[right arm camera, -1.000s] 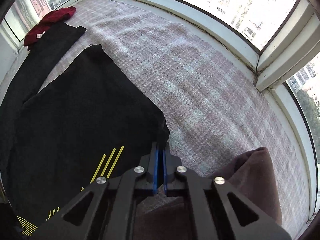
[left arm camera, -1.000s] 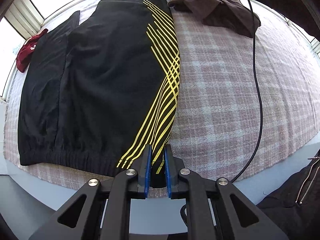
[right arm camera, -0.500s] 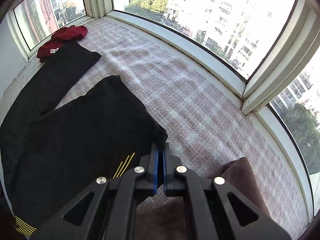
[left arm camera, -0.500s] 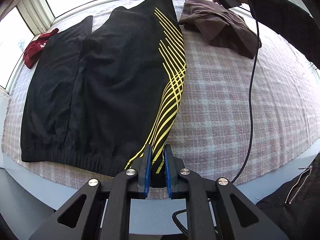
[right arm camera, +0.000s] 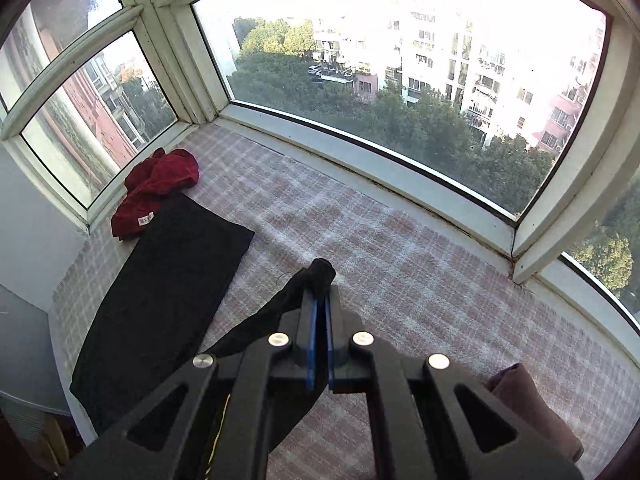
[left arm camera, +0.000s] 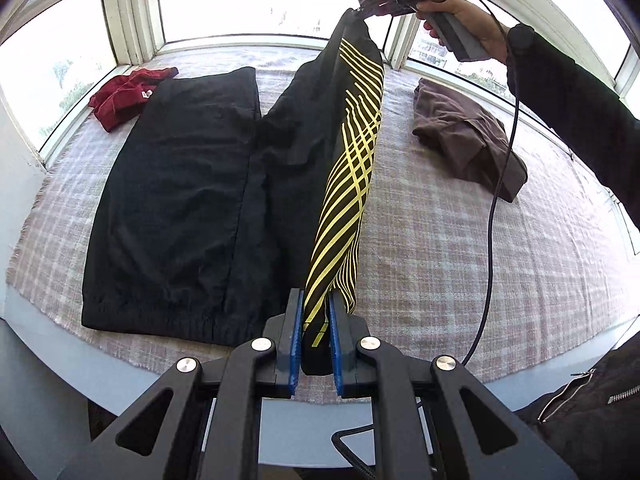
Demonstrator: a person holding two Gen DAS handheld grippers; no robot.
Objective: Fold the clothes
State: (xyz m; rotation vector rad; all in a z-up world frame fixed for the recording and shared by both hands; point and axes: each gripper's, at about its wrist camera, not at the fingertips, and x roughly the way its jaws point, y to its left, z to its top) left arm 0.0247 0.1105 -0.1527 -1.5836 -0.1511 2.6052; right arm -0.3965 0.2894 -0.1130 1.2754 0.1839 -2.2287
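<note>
Black trousers with yellow stripes (left arm camera: 224, 200) lie on the plaid blanket (left arm camera: 460, 248). My left gripper (left arm camera: 314, 320) is shut on the waistband end of the striped leg. My right gripper (right arm camera: 320, 308) is shut on that leg's cuff (right arm camera: 320, 272) and holds it high; it also shows in the left wrist view (left arm camera: 384, 4). The striped leg (left arm camera: 352, 152) hangs stretched between both grippers, off the blanket. The other leg (right arm camera: 160, 288) lies flat.
A dark red garment (left arm camera: 128, 96) is bunched at the far left corner by the window, also in the right wrist view (right arm camera: 156, 188). A folded brown garment (left arm camera: 468, 140) lies at the right. Window frames (right arm camera: 400, 164) ring the blanket. A cable (left arm camera: 500, 200) hangs from the right gripper.
Both grippers have risen with the striped leg in them. The leg has come up off the blanket and now hangs taut between them. The other leg has stayed flat.
</note>
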